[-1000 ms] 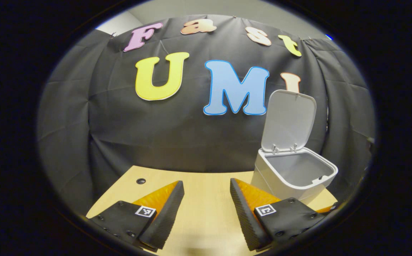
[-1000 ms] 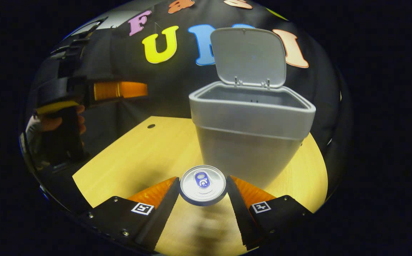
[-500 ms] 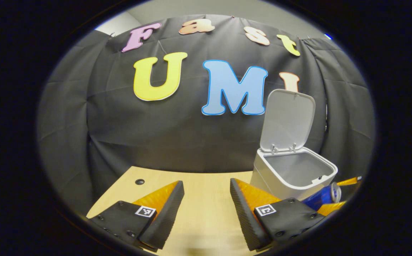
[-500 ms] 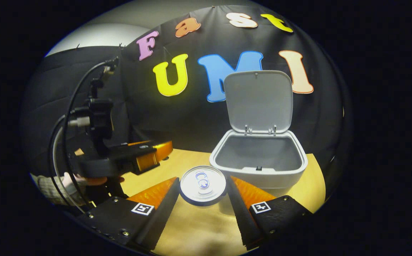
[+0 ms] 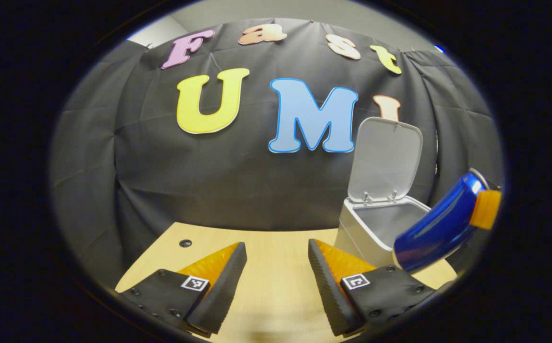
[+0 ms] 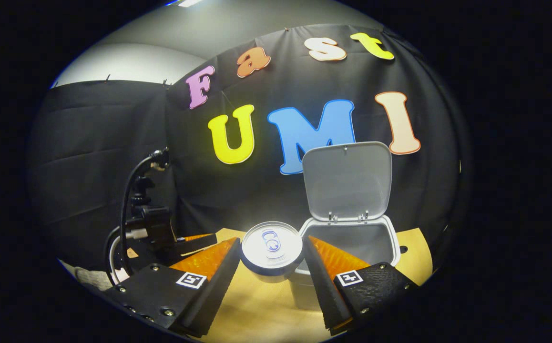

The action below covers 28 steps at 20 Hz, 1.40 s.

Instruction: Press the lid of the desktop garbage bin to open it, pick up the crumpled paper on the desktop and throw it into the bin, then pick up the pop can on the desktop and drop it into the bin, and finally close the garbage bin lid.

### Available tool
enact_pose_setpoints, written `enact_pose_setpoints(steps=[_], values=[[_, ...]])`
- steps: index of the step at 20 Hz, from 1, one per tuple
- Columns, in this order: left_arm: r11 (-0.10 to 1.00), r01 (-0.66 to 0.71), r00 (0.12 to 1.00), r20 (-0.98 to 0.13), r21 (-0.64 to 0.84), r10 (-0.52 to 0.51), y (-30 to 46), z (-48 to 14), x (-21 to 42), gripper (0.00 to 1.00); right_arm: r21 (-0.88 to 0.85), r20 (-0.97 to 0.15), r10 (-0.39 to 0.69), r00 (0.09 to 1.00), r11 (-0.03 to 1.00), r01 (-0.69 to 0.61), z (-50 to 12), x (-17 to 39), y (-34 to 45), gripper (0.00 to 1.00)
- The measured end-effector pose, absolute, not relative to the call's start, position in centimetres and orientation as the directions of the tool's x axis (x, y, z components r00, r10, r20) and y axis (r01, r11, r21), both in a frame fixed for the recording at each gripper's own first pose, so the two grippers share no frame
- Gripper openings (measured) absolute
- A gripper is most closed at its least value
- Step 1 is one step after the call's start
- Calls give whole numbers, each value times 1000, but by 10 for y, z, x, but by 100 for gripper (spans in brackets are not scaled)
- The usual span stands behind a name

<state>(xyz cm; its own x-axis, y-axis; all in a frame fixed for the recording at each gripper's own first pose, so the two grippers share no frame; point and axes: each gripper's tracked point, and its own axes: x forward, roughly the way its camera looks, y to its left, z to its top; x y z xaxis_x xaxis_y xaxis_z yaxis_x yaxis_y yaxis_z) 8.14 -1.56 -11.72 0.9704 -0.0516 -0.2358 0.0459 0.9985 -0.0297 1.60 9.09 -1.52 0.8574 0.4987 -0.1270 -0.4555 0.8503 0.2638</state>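
Now higher, right hand-held gripper [image 6: 272, 259] clamping pop can [image 6: 271, 249], nearer bin [image 6: 347, 238].

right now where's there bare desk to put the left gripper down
The desk is bare between the left gripper and the booth wall, from the small hole across to the bin. The bin side is crowded: its lid stands open and the right gripper holds the can over it.
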Motion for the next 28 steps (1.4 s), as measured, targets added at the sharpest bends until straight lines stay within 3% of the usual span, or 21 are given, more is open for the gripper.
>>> enact_pose_setpoints(steps=[9,28], values=[[998,67,968,-243,-20,-70,-23,-120,88,87,245,-82,385,919,902,-356,-3,58,48,84],[999,53,964,-261,-13,-54,-14,-128,97,86,210,-317,261,912,957,-201,-108,109,17,84]])
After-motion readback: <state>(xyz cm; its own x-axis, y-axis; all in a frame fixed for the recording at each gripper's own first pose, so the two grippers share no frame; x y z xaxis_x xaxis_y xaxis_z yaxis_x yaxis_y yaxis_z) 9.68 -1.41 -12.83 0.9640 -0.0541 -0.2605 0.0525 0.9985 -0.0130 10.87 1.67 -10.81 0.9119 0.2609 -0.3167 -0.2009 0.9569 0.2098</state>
